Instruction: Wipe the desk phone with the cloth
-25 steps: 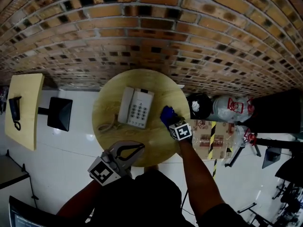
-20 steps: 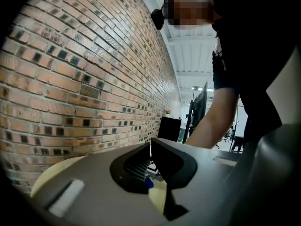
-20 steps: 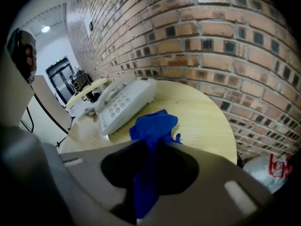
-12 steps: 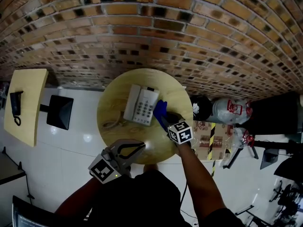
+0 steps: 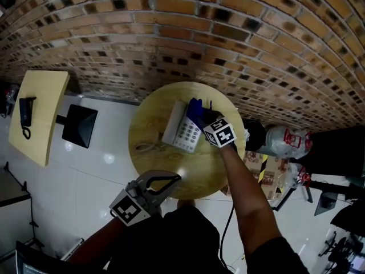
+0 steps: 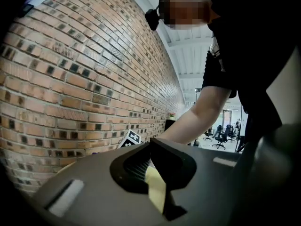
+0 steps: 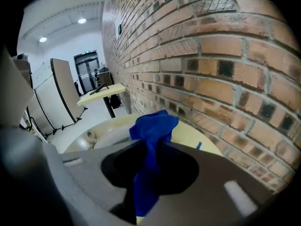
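Head view
- Round table (image 5: pixel 151 156), pale wood, set against a brick wall (image 5: pixel 171 39)
- Phone (image 5: pixel 181 131), white, lies on the table's far half, its cord (image 5: pixel 145 148) trailing toward the near left
- Right gripper (image 5: pixel 204 119) reaches over the phone, marker cube uppermost; a blue cloth (image 5: pixel 195 108) bunches at its tip over the phone's wall-side end; whether the cloth touches the phone cannot be told
- Left gripper (image 5: pixel 171 180) sits at the table's near edge, well apart from the phone, tips together
- Side table (image 5: pixel 37 121), yellow, at far left, with a black handset (image 5: pixel 25 113) on it; a dark square base (image 5: pixel 80 125) just beside it on the white floor
- Wrapped bundles (image 5: pixel 280 138) on the floor at right

Left gripper view
- Jaws pressed together, nothing between them
- Behind them: the brick wall, the person's bare forearm (image 6: pixel 197 117) and the right gripper's marker cube

Right gripper view
- Jaws pinch the cloth, which stands up past them in a loose bunch
- Beyond: the table's rim, a strip of the phone, the coiled cord, the wall close at right
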Demonstrator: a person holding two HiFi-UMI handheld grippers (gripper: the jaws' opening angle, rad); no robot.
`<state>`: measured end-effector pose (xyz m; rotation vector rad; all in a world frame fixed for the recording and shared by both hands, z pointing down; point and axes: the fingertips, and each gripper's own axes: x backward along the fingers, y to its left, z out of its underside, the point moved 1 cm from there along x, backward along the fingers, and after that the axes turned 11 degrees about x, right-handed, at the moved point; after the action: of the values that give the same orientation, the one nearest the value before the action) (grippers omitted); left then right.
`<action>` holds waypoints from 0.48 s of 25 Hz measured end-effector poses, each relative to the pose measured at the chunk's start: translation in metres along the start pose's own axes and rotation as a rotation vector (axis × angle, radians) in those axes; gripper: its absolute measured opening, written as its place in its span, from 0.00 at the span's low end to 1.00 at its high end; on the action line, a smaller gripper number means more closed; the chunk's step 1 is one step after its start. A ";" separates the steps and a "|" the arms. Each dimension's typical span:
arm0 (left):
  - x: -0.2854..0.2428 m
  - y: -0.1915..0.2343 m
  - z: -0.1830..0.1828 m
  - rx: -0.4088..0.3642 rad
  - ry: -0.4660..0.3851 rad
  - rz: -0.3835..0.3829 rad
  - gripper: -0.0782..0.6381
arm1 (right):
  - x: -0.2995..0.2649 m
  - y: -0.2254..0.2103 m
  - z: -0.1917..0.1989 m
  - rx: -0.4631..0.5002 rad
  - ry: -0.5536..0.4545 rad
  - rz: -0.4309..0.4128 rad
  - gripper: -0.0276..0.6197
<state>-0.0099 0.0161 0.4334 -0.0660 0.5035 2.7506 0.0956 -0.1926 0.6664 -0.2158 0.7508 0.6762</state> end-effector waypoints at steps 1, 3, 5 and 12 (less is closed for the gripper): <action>0.000 0.001 -0.003 -0.061 -0.006 0.016 0.11 | -0.005 -0.003 -0.001 0.010 0.009 -0.005 0.17; 0.000 0.004 -0.006 -0.132 -0.015 0.030 0.11 | -0.016 -0.009 -0.003 0.019 0.021 -0.012 0.17; 0.001 0.009 -0.005 -0.108 -0.021 0.012 0.11 | -0.023 -0.010 -0.001 0.027 0.036 -0.026 0.17; -0.004 0.029 -0.008 -0.131 -0.028 0.005 0.11 | -0.031 0.052 0.017 0.091 0.066 -0.147 0.17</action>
<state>-0.0165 -0.0133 0.4358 -0.0580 0.3153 2.7821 0.0559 -0.1605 0.7027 -0.2085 0.8191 0.4963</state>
